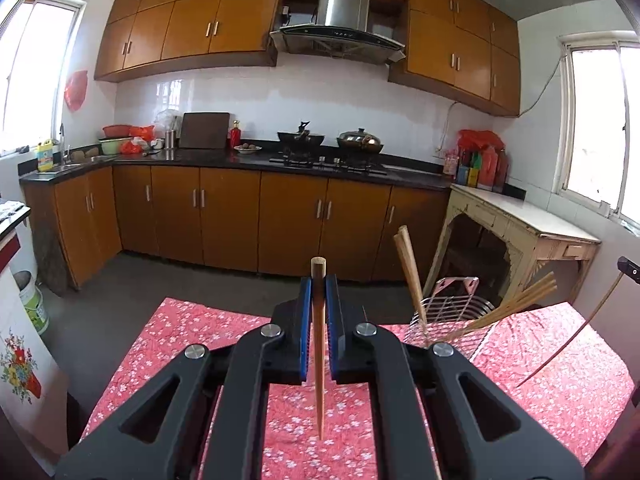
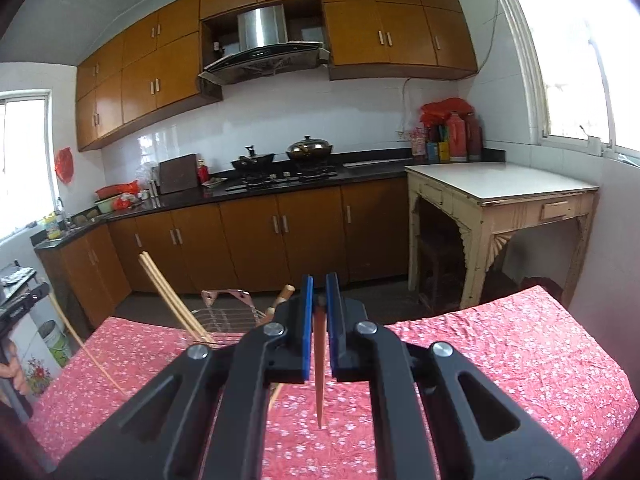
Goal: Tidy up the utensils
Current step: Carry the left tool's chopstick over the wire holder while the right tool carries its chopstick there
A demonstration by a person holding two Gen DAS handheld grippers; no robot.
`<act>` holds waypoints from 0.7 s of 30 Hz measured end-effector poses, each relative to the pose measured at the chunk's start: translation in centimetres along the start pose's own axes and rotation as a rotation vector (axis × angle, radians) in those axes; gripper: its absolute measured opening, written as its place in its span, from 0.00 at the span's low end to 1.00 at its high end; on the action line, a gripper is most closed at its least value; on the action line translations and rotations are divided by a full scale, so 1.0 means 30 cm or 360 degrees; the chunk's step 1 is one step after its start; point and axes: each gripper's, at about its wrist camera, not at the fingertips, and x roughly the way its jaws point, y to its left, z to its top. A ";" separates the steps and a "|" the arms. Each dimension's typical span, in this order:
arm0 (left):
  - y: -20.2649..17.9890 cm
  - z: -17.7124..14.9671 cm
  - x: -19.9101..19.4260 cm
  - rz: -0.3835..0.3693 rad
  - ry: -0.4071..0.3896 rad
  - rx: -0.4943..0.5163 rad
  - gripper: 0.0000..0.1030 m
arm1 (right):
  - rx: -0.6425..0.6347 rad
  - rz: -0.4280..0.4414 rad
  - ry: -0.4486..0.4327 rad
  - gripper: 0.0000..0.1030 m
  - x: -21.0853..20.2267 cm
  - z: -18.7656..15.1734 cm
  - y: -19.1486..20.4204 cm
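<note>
While each hand-held gripper, left (image 1: 319,280) and right (image 2: 319,292), pinches one chopstick (image 1: 319,344) tip-down above the cloth-covered counter (image 1: 192,332), the wire rack (image 1: 452,312) stands far right; lower each stick in steeply, clear of those already leaning there.

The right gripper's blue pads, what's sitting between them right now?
A single wooden chopstick, clamped between the right gripper pads with its tip hanging over the red floral tablecloth. The right wrist view shows it.
</note>
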 end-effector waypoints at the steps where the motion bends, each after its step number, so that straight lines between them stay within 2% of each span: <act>1: -0.016 0.011 -0.006 -0.0016 -0.0009 0.0005 0.07 | -0.0003 0.0032 -0.0005 0.07 -0.007 0.012 0.013; 9: -0.148 0.106 -0.046 -0.0136 -0.0088 0.0052 0.07 | -0.0045 0.0239 -0.0063 0.07 -0.042 0.110 0.149; 13: -0.220 0.177 -0.051 -0.0195 -0.0151 0.0055 0.07 | -0.0069 0.0285 -0.0122 0.07 -0.046 0.175 0.215; 21: -0.350 0.315 -0.006 -0.0239 -0.0283 0.0017 0.07 | -0.0086 0.0224 -0.0232 0.07 0.031 0.295 0.292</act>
